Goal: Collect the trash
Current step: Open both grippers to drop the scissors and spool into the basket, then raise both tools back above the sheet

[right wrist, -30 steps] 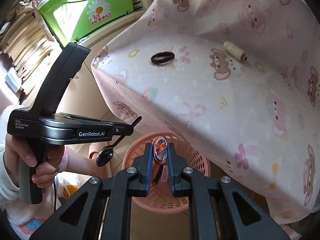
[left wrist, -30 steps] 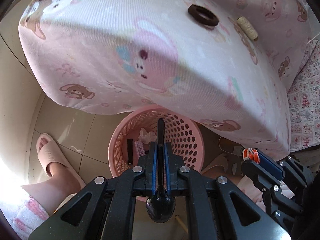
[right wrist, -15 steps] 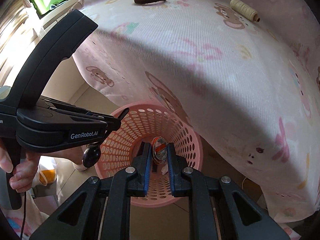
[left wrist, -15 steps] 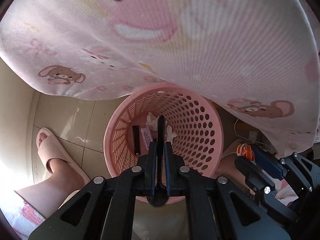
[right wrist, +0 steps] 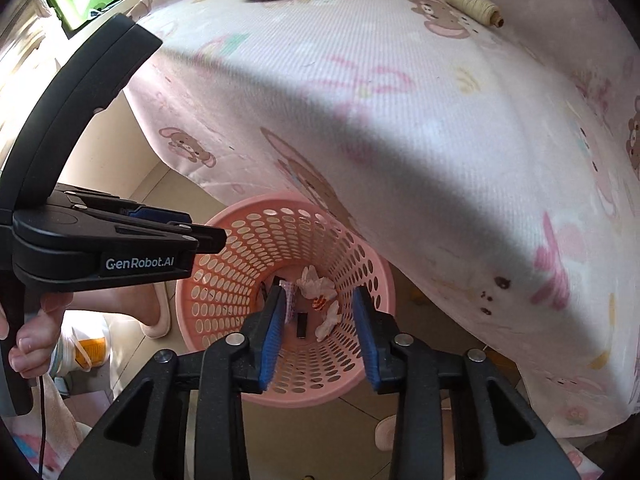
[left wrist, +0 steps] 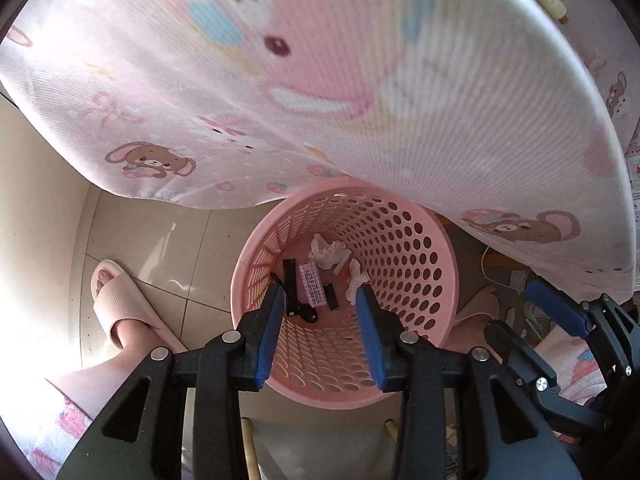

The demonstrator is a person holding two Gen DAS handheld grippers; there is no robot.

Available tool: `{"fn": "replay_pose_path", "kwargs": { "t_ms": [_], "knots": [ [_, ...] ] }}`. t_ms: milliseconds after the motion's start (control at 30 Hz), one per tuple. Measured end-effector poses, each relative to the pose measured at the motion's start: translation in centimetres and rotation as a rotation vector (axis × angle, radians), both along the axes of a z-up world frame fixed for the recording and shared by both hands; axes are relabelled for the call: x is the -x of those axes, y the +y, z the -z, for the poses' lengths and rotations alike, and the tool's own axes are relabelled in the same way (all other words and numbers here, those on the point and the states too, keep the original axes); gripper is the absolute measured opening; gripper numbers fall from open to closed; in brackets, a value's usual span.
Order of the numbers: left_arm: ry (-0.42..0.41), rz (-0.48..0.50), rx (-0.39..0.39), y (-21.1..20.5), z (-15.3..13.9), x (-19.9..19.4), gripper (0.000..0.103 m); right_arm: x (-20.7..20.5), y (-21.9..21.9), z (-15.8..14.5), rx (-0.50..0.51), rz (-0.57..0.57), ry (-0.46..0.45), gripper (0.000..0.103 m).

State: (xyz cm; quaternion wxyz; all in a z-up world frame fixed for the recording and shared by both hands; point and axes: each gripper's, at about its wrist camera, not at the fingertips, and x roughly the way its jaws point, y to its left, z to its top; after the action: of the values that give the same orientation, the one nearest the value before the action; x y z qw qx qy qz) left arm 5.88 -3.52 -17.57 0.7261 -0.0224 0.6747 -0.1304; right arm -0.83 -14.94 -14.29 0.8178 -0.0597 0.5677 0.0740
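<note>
Both grippers, left gripper (left wrist: 318, 300) and right gripper (right wrist: 318, 300), are opening empty above the pink basket (left wrist: 420, 240); crumpled tissue (left wrist: 328, 252) and a black spoon (left wrist: 300, 310) lie inside, mid-frame.

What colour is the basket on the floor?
Pink, with round holes in its wall; the basket shows best in the left wrist view.

A pink perforated basket (left wrist: 416, 264) sits under a pink cloth (left wrist: 320, 80) printed with bears and bunnies.
</note>
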Motion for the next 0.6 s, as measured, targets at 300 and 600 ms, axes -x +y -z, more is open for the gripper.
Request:
{"fn": "replay_pose_path", "kwargs": {
  "t_ms": [300,600],
  "knots": [
    [-0.183,-0.034,-0.014,1.4,-5.2,0.1,0.044,0.7,-2.0,-4.3,-0.062,0.079,-0.125,0.049],
    [-0.491,-0.090,-0.066,3.1,-12.4,1.2,0.057,2.2,-3.1,-8.9,-0.183,0.109,-0.238,0.057]
  ]
}}
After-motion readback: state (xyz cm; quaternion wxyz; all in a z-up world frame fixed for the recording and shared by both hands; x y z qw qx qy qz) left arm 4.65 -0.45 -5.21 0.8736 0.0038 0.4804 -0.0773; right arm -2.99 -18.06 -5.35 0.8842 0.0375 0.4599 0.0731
